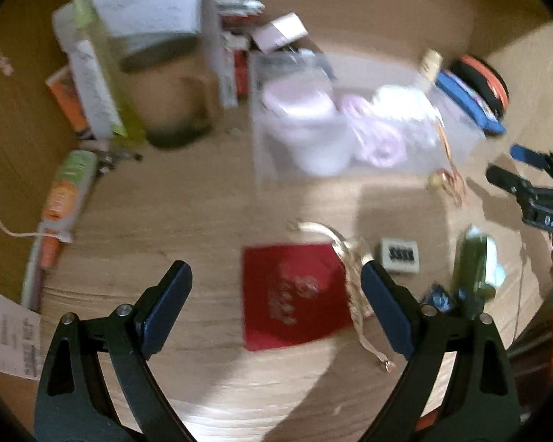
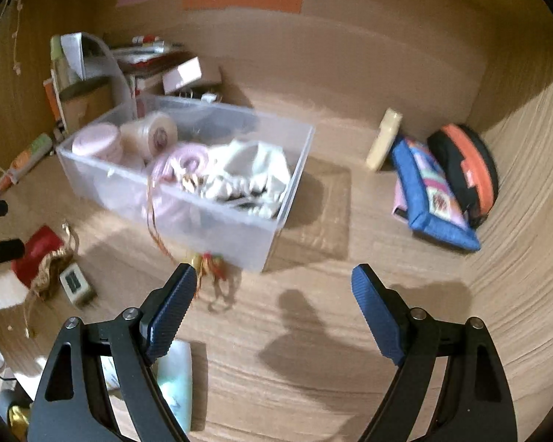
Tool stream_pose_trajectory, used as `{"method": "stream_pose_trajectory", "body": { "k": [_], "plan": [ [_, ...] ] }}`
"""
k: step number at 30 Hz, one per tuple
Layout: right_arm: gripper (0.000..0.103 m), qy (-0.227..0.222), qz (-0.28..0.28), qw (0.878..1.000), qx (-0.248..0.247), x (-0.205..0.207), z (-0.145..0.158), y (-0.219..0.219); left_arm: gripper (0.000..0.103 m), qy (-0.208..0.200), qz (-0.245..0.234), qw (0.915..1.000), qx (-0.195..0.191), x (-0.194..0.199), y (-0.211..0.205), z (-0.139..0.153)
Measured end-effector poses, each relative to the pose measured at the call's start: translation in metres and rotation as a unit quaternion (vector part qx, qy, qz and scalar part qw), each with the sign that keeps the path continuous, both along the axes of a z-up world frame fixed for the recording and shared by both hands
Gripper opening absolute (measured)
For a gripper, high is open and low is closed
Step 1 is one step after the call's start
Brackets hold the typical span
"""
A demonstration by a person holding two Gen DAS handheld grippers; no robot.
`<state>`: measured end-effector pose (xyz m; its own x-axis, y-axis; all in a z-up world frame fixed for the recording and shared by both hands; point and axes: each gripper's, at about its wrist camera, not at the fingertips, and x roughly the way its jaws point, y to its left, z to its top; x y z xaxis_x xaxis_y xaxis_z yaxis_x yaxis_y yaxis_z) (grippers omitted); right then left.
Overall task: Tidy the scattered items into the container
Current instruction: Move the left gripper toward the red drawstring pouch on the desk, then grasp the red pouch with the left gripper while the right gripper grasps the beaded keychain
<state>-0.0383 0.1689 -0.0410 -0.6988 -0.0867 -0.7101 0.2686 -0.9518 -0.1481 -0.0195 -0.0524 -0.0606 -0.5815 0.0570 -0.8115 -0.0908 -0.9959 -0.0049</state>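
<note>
Jaws of the left gripper (image 1: 276, 287) stand spread wide with nothing between them, above a wooden desk (image 1: 188, 213). Directly ahead of its fingertips lies a red booklet (image 1: 295, 294); a gold ribbon (image 1: 350, 258) curls along the booklet's right edge, against the right finger. Just right of that finger sits a small white block with dark slots (image 1: 400, 256). Farther ahead stands the clear plastic container (image 1: 457, 136), already holding pink and white items.

The right gripper (image 2: 274, 283) is likewise released and empty. The container (image 2: 269, 243) sits ahead and to its left, a tasselled charm (image 2: 212, 263) hanging over its near wall beside the left fingertip. A pale packet (image 2: 177, 379) lies under the left finger.
</note>
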Motion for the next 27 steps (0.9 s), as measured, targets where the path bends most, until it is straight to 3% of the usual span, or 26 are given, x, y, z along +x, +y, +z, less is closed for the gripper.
{"method": "stream_pose_trajectory", "body": {
  "k": [4, 13, 18, 23, 27],
  "plan": [
    [0.084, -0.020, 0.013, 1.000, 0.001, 0.000, -0.015, -0.002, 0.094, -0.015, -0.015, 0.9994, -0.027, 0.002, 0.016, -0.016],
    [0.084, -0.070, 0.051, 0.996, -0.031, -0.020, -0.032, -0.015, 0.094, -0.042, -0.015, 0.9990, -0.011, -0.006, 0.020, -0.030],
    [0.082, -0.082, 0.067, 0.993, -0.043, -0.027, -0.035, -0.029, 0.094, -0.034, -0.001, 0.9994, 0.002, -0.007, 0.013, -0.030],
    [0.064, -0.089, 0.079, 0.992, -0.036, -0.031, -0.037, -0.042, 0.087, -0.016, 0.006, 0.9998, 0.003, -0.001, 0.005, -0.029],
    [0.054, -0.098, 0.080, 0.991, -0.035, -0.037, -0.040, -0.048, 0.071, -0.006, 0.012, 0.9999, 0.003, 0.002, 0.002, -0.027]
  ]
}}
